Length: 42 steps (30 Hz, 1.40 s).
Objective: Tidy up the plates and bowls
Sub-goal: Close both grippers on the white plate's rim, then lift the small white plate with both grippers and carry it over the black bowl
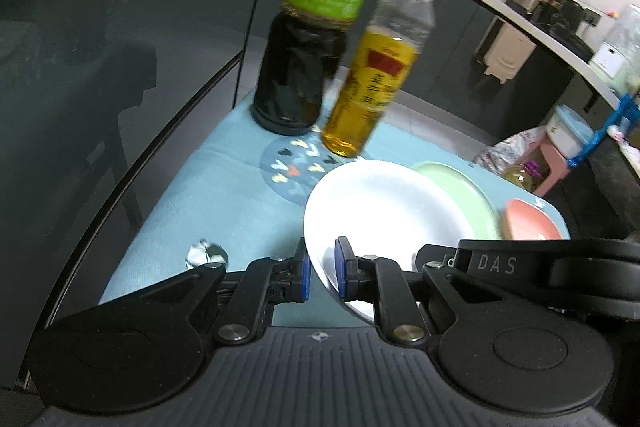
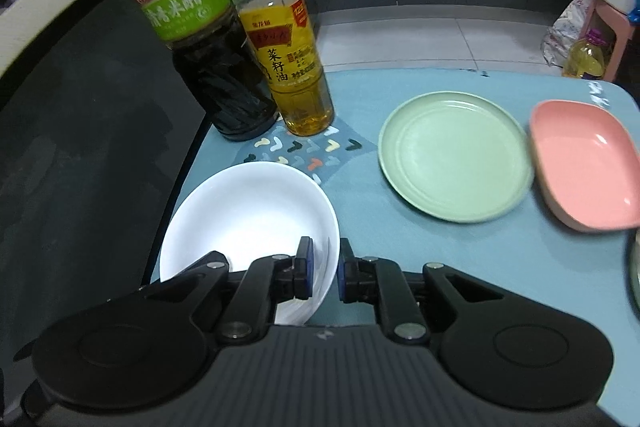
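White bowl (image 2: 248, 215), gripped on opposite rims: left gripper (image 1: 322, 273) clamped on one edge, right gripper (image 2: 323, 273) on the other, both narrow. Looks tilted, probably just clear of the mat. Step in hand: likely carrying to stack. Green plate (image 2: 454, 155) well right of the bowl, pink dish (image 2: 588, 167) beyond, touching it. Next: a level, matched carry. Two bottles (image 2: 256, 39) close behind the bowl; table edge (image 2: 176, 187) just left; open mat toward the plate.

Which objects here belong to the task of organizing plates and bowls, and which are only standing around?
Belong to the job: white bowl, green plate, pink dish.

Only standing around: dark vinegar bottle, rapeseed oil bottle, patterned mat.
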{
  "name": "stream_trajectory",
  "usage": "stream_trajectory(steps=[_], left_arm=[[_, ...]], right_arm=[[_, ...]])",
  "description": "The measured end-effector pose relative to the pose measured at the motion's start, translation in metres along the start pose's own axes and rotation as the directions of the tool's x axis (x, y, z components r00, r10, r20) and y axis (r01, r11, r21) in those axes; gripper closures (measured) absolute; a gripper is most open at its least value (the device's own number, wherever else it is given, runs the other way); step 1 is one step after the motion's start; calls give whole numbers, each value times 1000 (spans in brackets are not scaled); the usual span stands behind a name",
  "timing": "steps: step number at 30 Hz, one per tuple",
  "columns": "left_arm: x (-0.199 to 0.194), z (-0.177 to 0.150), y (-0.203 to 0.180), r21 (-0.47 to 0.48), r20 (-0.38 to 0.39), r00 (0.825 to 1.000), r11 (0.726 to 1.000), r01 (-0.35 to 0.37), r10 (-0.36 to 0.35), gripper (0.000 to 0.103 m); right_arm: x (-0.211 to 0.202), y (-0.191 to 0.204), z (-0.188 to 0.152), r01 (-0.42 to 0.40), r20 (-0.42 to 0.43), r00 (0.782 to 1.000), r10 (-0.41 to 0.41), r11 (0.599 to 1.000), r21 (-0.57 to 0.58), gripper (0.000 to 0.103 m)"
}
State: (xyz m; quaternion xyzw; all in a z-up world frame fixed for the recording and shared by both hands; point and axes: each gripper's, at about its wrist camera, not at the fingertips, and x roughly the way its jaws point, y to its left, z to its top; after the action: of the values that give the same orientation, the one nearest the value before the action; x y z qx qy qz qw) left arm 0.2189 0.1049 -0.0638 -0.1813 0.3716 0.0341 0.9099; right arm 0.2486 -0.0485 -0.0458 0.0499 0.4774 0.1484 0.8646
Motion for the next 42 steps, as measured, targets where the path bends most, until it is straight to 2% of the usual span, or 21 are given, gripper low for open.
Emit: stream_trajectory(steps=[13,25,42], left_arm=[[-65,-58,-26,51,-18,998,997,53,-52,89],[-93,-95,-41,118,-41,997,991,62,-58,89],[-103,-132,-51,183,-104,993,980,82,-64,89]], right_arm=[[-75,-20,-67,-4,50,999,3,1000,18,88],[-102,-42,-113,-19,42,999,16,997,73,87],[-119,-59,-159,-3,31,1000,0,994,106,86]])
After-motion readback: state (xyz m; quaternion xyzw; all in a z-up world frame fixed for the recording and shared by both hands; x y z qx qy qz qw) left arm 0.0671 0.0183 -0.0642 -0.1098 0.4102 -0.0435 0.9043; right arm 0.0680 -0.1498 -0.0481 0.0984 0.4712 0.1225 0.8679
